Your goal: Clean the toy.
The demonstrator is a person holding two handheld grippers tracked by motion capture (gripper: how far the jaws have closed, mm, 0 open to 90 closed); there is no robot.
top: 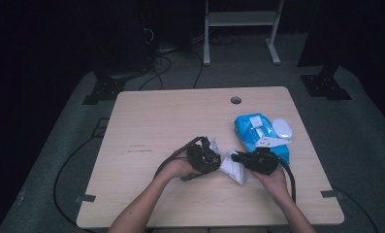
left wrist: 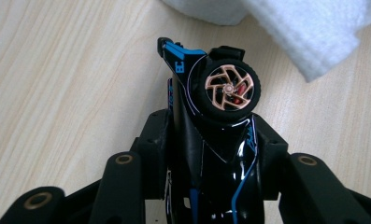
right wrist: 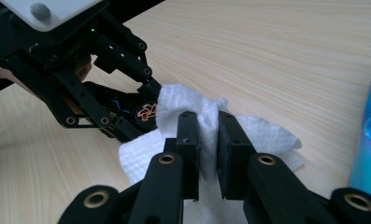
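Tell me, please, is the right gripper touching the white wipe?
Touching: in the right gripper view, the right gripper has both jaws pinching a fold of the white wipe.

A dark recording lab: black curtains, floor cables (top: 156, 65), bare table (top: 170, 121)

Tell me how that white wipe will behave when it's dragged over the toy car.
The wipe bunches and folds between the right gripper pads, so it is probably floppy and will drape rather than push. It looks thin and light, likely to trail loosely. Against the glossy toy car held in the left gripper, it may slide easily, though it could snag on the wheel.
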